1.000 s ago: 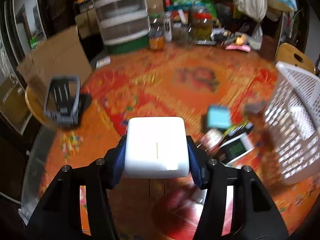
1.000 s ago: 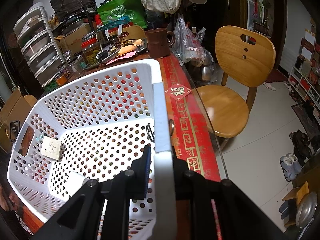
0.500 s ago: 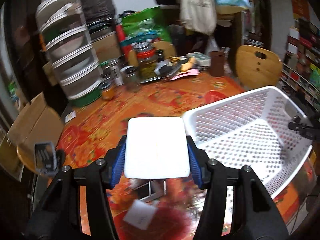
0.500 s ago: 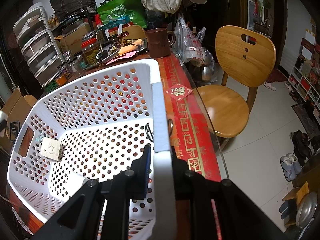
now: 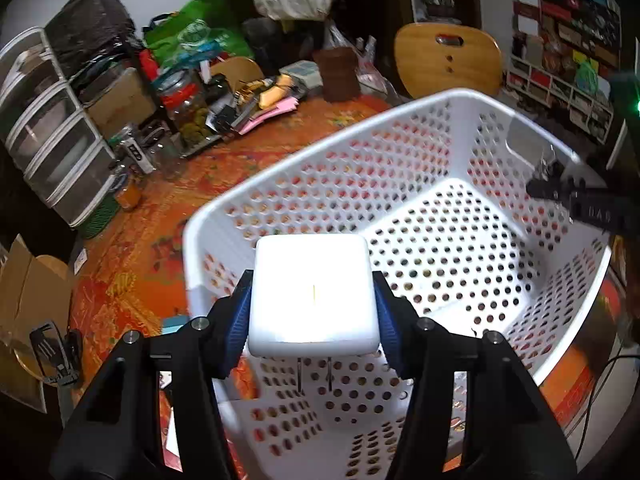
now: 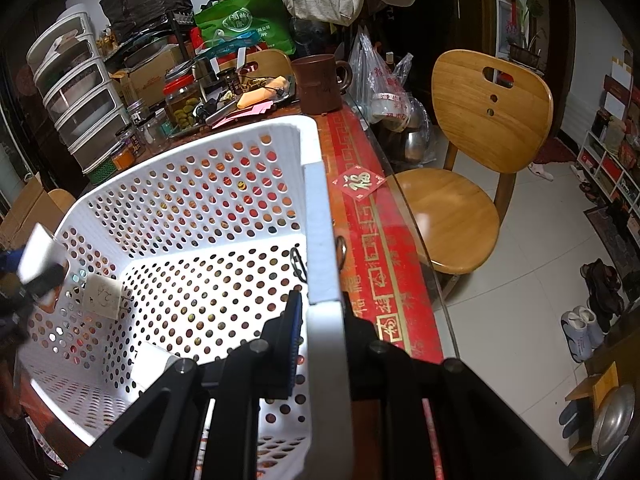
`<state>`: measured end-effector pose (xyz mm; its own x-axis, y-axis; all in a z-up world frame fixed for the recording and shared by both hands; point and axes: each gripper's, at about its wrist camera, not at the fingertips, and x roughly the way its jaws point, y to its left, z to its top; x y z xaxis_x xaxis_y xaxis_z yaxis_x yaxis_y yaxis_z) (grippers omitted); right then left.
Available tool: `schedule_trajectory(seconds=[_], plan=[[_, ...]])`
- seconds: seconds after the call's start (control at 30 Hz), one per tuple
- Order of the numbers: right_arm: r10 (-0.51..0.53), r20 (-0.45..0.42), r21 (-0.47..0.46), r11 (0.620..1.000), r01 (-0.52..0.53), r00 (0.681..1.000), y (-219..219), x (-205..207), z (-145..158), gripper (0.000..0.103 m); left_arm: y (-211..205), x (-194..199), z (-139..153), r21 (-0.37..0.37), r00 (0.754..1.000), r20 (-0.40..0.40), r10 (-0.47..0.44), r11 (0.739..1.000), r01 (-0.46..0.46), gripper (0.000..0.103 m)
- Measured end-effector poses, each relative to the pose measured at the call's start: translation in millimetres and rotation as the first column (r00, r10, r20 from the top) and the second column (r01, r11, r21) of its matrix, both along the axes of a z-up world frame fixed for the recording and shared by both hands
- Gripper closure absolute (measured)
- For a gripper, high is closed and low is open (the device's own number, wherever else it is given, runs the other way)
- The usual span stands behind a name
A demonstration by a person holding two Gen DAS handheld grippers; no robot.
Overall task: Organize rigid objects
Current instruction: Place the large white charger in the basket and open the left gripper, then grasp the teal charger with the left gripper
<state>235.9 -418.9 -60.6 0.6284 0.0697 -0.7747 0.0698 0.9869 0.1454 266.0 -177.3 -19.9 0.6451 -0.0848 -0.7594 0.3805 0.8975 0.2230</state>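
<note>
The left gripper [image 5: 313,304], clamping the white charger [image 5: 312,296], has swung over the basket [image 5: 400,152], frame centre; the right gripper [image 6: 320,344] pinches its rim.

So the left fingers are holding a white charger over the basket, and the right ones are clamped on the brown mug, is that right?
Not quite. The right gripper is clamped on the basket's rim, as the right wrist view shows; the brown mug stands untouched further back on the table. The left fingers do hold the white charger over the basket.
</note>
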Motion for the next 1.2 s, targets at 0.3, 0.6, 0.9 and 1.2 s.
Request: schedule_trajectory(seconds=[0.3, 0.6, 0.9, 1.2], plan=[[0.004, 0.001, 0.004, 1.0, -0.004, 1.0, 0, 1, 1, 0.088, -8, 5, -21, 0.011, 0.999, -0.038, -0.013, 1.0, 0.014, 0.05], [0.004, 0.001, 0.004, 1.0, -0.004, 1.0, 0, 1, 1, 0.088, -6, 7, -26, -0.001, 0.999, -0.048, -0.026, 1.0, 0.026, 0.049], [0.002, -0.002, 0.011, 1.0, -0.002, 1.0, 0, 1, 3, 0.088, 22, -17, 8, -0.061, 0.997, 0.078, -0.02, 0.998, 0.025, 0.016], [0.004, -0.004, 0.011, 1.0, -0.004, 1.0, -1, 0, 4, 0.088, 162, -6, 36, -0.157, 0.968, 0.105, 0.229, 0.965, -0.211, 0.002]])
